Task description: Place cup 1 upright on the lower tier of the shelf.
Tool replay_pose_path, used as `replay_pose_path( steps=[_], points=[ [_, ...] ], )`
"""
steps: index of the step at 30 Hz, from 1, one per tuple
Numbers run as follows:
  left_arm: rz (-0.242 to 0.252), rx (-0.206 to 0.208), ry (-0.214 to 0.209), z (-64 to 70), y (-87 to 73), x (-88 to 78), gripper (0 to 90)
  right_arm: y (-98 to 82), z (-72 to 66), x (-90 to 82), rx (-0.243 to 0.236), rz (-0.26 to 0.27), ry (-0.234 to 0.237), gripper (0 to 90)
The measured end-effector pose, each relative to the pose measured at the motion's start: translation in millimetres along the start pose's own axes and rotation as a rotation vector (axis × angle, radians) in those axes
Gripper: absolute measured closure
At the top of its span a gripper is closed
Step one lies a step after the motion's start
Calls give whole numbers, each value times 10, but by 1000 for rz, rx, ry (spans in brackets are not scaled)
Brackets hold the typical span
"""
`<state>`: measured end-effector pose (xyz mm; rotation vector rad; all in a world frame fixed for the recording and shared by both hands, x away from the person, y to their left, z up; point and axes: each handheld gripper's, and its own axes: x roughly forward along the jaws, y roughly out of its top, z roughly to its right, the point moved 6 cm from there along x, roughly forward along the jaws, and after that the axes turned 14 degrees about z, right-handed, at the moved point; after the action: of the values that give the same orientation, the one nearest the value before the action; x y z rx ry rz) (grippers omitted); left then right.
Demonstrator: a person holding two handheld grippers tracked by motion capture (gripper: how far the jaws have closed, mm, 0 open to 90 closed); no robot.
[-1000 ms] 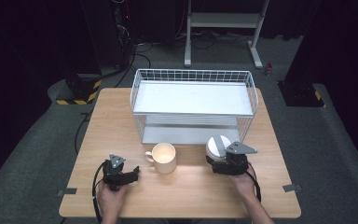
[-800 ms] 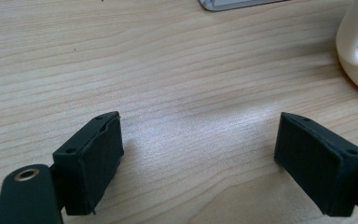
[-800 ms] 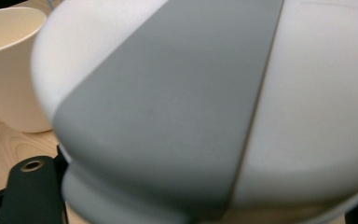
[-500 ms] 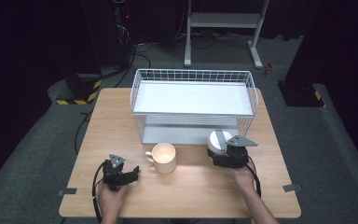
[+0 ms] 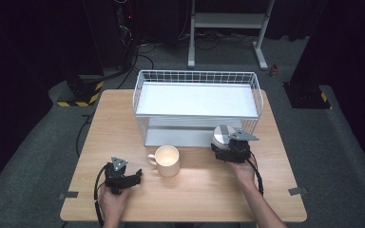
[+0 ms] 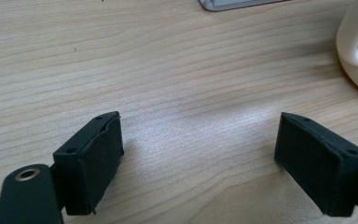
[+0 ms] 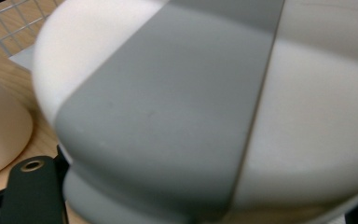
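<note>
Right gripper (image 5: 227, 147): sitting at the right of the wooden table (image 5: 114, 118), just in front of the white wire basket (image 5: 138, 95), with its jaws standing wide around a white-and-grey round container (image 5: 220, 135). In the right gripper view this container (image 7: 205, 107) is looming very close, its lid showing a grey band across white; the jaws themselves are mostly hidden behind it, so the pads appear to be gripping its sides, though contact is not plainly showing.

Left gripper (image 5: 135, 179): resting low at the table's near left, jaws standing well apart with nothing between them; in the left gripper view (image 6: 196, 158) bare wood is lying between the two black pads.

Cream mug (image 5: 166, 160): standing upright between the two grippers, near the basket's front, handle pointing toward the left side; its handle (image 6: 356, 44) is showing at the upper right of the left gripper view.
</note>
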<state>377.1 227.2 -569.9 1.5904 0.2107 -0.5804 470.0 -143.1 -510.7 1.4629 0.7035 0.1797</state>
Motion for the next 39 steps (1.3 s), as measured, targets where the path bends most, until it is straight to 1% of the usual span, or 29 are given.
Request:
replay_pose_path(
  steps=[3,4,7,8,9,10,12,13,14,15,16,21,24,26,30,31,34,38,39],
  points=[
    [-6,5,-3,-4,-1,-4,155,-9,29,44,15,-9,-25,184],
    [-4,4,-2,-4,-1,-3,156,-8,48,68,6,-10,-34,184],
    [-4,4,-1,-4,-1,-3,156,6,67,95,6,-8,-44,184],
    [-4,4,-1,-4,-1,-3,156,17,84,123,5,-8,-56,184],
    [-4,4,-1,-4,-1,-3,156,17,84,123,5,-8,-56,184],
    [-4,4,-1,-4,-1,-3,156,18,91,148,8,-1,-70,184],
    [-4,4,-1,-4,-1,-3,156,25,93,172,3,0,-76,184],
    [-4,4,-1,-4,-1,-3,156,27,90,179,3,-5,-81,183],
    [-4,5,0,-3,-1,-3,156,34,90,196,-10,-5,-79,184],
    [-4,5,0,-3,-1,-3,156,34,85,201,-9,-10,-83,184],
    [-4,5,0,-4,-1,-3,156,38,86,219,-22,-9,-81,184],
    [-4,5,0,-4,-1,-4,157,46,109,262,-20,3,-86,184],
    [-4,5,0,-4,-1,-3,157,57,121,298,-17,0,-99,184],
    [-4,4,0,-4,-1,-3,157,57,139,322,-24,16,-97,184],
    [-4,5,1,-4,-1,-3,157,52,141,335,-11,24,-107,184],
    [-5,5,0,-5,-1,-4,157,54,147,338,-19,26,-104,183],
    [-5,3,0,-5,0,-3,158,55,151,333,-18,24,-98,181],
    [-5,4,0,-5,0,-3,158,46,168,332,-17,16,-95,150],
    [-4,4,1,-6,0,-2,158,35,168,328,0,6,-101,143]
  ],
)
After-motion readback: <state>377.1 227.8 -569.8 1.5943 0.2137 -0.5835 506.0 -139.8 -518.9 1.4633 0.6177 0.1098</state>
